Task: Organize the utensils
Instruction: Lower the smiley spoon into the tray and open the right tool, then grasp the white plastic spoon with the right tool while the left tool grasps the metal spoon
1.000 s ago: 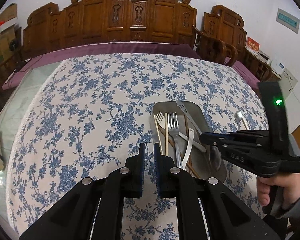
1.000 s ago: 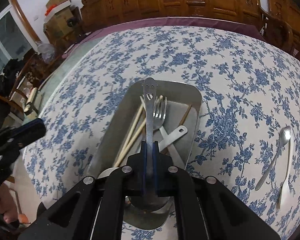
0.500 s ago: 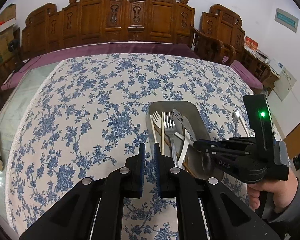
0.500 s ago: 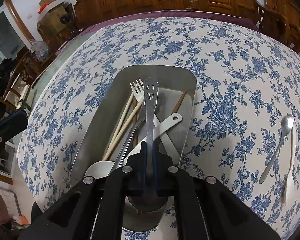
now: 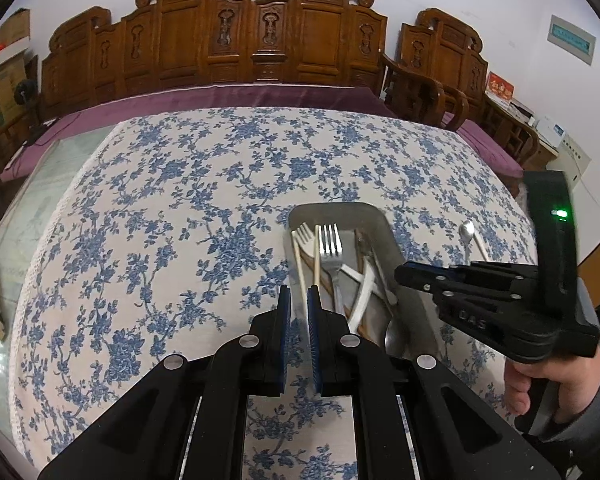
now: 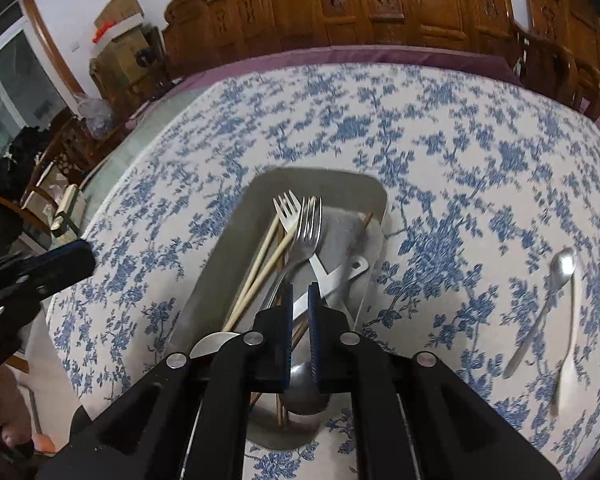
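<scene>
A metal tray (image 6: 214, 280) on the flowered cloth holds a steel fork (image 6: 310, 232), a white fork (image 6: 287, 207), pale chopsticks (image 6: 260, 264) and other utensils in a crossed heap. My right gripper (image 6: 300, 292) hangs over the tray's near end. Its jaws are opening and nothing is between them. A spoon bowl (image 6: 304, 394) lies in the tray just below it. In the left wrist view the tray (image 5: 340, 209) lies ahead and to the right. There my left gripper (image 5: 298, 300) is shut and empty by the tray's left edge, with the right gripper (image 5: 400, 276) over the tray.
Two spoons (image 6: 556, 280) lie loose on the cloth to the right of the tray, also seen as spoons (image 5: 467, 232) from the left wrist. Carved wooden chairs (image 5: 260, 40) line the far side of the table. A hand (image 5: 552, 376) grips the right tool.
The smiley-handled spoon that stood between the right jaws is gone from them and lies in the tray. The right gripper drew back slightly. The left gripper stayed put.
</scene>
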`<act>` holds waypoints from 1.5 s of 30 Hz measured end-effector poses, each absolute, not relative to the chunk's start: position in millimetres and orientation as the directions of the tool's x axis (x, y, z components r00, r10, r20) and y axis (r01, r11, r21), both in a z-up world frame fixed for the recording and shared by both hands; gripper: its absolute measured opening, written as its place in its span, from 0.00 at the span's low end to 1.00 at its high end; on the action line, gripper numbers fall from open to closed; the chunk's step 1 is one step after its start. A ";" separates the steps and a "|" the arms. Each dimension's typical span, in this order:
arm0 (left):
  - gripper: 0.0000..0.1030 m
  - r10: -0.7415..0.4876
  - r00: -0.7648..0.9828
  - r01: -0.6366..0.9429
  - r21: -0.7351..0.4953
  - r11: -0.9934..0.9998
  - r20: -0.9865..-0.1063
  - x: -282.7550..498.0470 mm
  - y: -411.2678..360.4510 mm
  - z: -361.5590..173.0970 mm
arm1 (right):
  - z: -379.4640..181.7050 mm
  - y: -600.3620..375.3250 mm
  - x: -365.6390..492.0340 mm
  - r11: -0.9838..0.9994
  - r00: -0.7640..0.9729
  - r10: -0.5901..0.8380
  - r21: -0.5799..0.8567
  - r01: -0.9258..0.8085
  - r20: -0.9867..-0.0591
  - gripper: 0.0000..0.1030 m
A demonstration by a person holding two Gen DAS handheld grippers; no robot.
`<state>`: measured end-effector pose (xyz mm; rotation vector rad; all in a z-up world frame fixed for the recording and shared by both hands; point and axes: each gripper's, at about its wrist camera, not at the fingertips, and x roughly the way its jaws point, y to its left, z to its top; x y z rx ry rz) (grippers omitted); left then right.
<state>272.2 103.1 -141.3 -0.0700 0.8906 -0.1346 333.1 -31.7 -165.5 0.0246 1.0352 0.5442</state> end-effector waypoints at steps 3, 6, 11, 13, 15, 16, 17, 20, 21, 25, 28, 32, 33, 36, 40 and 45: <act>0.07 -0.161 0.621 0.104 -0.123 0.987 -0.767 272.5 94.6 -140.1 | -153.2 -44.3 322.9 0.864 0.417 0.451 0.269 -0.425 -0.789 0.10; 0.08 -0.176 0.618 0.125 -0.125 0.984 -0.766 273.2 81.9 -138.9 | -141.8 -61.3 310.8 0.864 0.441 0.454 0.261 -0.431 -0.774 0.10; 0.08 -0.203 0.612 0.164 -0.129 0.978 -0.764 275.1 59.5 -137.6 | -129.1 -104.0 289.2 0.874 0.475 0.444 0.251 -0.415 -0.760 0.25; 0.12 -0.213 0.610 0.178 -0.130 0.975 -0.764 276.6 49.8 -137.2 | -127.9 -122.7 281.9 0.882 0.484 0.430 0.241 -0.404 -0.762 0.28; 0.24 -0.221 0.612 0.188 -0.131 0.973 -0.760 277.7 41.1 -136.8 | -127.9 -136.0 276.6 0.892 0.495 0.409 0.222 -0.394 -0.766 0.34; 0.28 -0.223 0.613 0.191 -0.132 0.973 -0.758 278.2 38.0 -136.6 | -127.9 -145.2 273.2 0.897 0.503 0.400 0.216 -0.385 -0.766 0.39; 0.28 -0.228 0.612 0.197 -0.133 0.971 -0.757 279.4 33.7 -136.8 | -127.7 -152.9 270.8 0.902 0.510 0.394 0.214 -0.376 -0.765 0.44; 0.43 -0.235 0.606 0.208 -0.134 0.969 -0.760 284.0 22.9 -139.3 | -128.4 -175.7 263.6 0.916 0.535 0.367 0.195 -0.350 -0.762 0.54; 0.46 -0.238 0.606 0.213 -0.133 0.968 -0.759 285.2 19.4 -139.7 | -128.7 -180.3 262.1 0.919 0.540 0.361 0.192 -0.344 -0.761 0.61; 0.70 -0.248 0.601 0.234 -0.129 0.964 -0.760 291.3 3.5 -143.0 | -131.9 -205.2 258.9 0.938 0.559 0.316 0.164 -0.305 -0.767 0.64; 0.78 -0.255 0.590 0.245 -0.131 0.961 -0.766 297.5 -8.4 -147.7 | -139.3 -220.9 262.5 0.947 0.556 0.292 0.155 -0.281 -0.778 0.64; 0.80 -0.275 0.569 0.269 -0.141 0.953 -0.775 303.0 -23.6 -154.3 | -155.4 -238.7 274.1 0.957 0.540 0.261 0.142 -0.252 -0.800 0.64; 0.80 -0.277 0.565 0.276 -0.139 0.951 -0.777 304.0 -28.0 -156.6 | -160.1 -242.3 278.5 0.959 0.533 0.256 0.141 -0.246 -0.807 0.64; 0.80 -0.284 0.552 0.290 -0.139 0.947 -0.784 307.8 -39.1 -161.5 | -170.6 -246.7 290.7 0.962 0.515 0.241 0.131 -0.242 -0.823 0.62; 0.80 -0.290 0.541 0.299 -0.141 0.944 -0.789 312.4 -49.6 -165.5 | -194.5 -248.9 319.7 0.966 0.462 0.215 0.117 -0.232 -0.861 0.53; 0.80 -0.287 0.529 0.312 -0.132 0.941 -0.798 316.8 -59.6 -170.3 | -220.8 -247.6 350.7 0.974 0.398 0.174 0.097 -0.207 -0.901 0.40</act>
